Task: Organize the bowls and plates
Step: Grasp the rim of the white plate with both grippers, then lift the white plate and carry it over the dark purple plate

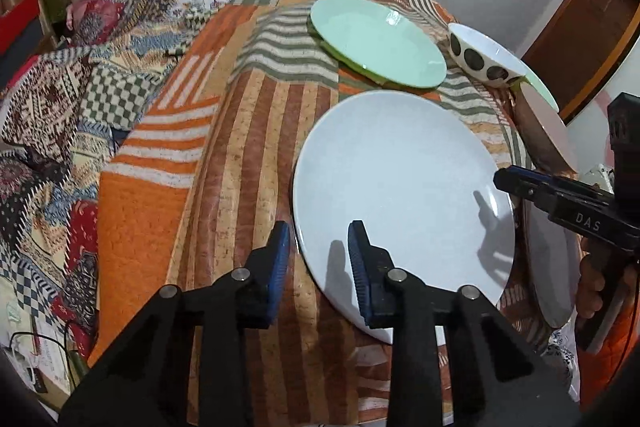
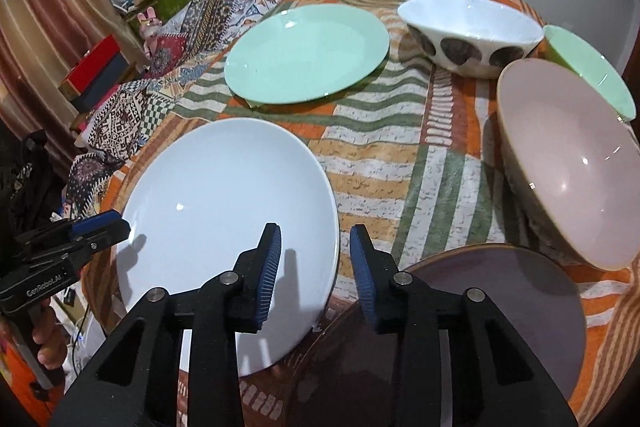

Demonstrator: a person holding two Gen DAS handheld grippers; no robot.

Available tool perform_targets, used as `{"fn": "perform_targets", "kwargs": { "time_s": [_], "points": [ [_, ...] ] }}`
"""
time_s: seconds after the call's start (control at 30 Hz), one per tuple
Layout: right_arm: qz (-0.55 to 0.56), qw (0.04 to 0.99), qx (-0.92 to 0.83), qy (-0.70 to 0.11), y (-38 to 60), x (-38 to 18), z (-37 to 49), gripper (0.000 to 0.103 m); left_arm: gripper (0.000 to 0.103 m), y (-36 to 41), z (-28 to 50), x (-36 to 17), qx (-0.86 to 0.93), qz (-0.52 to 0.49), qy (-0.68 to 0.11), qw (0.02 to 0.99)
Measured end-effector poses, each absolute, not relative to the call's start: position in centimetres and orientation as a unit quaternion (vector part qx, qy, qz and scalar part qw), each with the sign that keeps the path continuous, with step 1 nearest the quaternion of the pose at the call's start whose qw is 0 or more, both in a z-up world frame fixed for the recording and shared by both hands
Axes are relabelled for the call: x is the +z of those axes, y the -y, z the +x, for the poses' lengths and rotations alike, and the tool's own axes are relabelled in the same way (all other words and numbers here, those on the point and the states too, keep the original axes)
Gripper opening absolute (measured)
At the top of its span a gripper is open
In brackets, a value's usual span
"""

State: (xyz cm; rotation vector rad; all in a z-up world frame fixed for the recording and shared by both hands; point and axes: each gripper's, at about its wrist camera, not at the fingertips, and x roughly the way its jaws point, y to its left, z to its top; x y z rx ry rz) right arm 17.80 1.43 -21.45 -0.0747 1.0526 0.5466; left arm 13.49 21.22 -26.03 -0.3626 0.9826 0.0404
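- The white plate [image 2: 228, 223] lies flat on the patchwork-covered surface [image 2: 384, 163], filling the lower left of the right wrist view and the centre right of the left wrist view.
- The left tool [image 1: 319, 239] has its jaws apart and empty, straddling the plate's near-left rim: one finger over the cloth, the other over the plate.
- The right tool [image 2: 315, 241] is also apart and empty, straddling the plate's right rim at lower centre of its view.
- Both tools sit at opposite edges of the same plate, so it lies between them; neither looks clearly nearer.
- A round plate has no long axis, so my guess is that any rim grip works; whether the fingers touch the plate I cannot tell.
- The mauve plate [image 2: 500, 315] lies under the white plate's edge at lower right.
- The green plate [image 2: 308, 55] sits at upper centre, well apart.
- The spotted bowl [image 2: 468, 31], pink bowl [image 2: 568, 163] and green bowl [image 2: 588, 67] cluster at the upper right.
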Motion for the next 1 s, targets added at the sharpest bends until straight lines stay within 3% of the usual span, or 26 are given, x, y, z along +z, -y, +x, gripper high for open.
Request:
{"fn": "perform_targets", "kwargs": {
  "time_s": [0.77,1.0],
  "points": [
    [-0.027,0.814,0.264,-0.516,-1.5,-22.4,18.1,0.028,0.03,-20.8,13.9,-26.9,-0.001,-0.165,-0.483,0.86],
    [-0.029,0.816,0.263,-0.515,-1.8,-22.4,17.9,0.028,0.03,-22.1,14.6,-27.3,-0.002,-0.202,-0.481,0.853]
  ]
}}
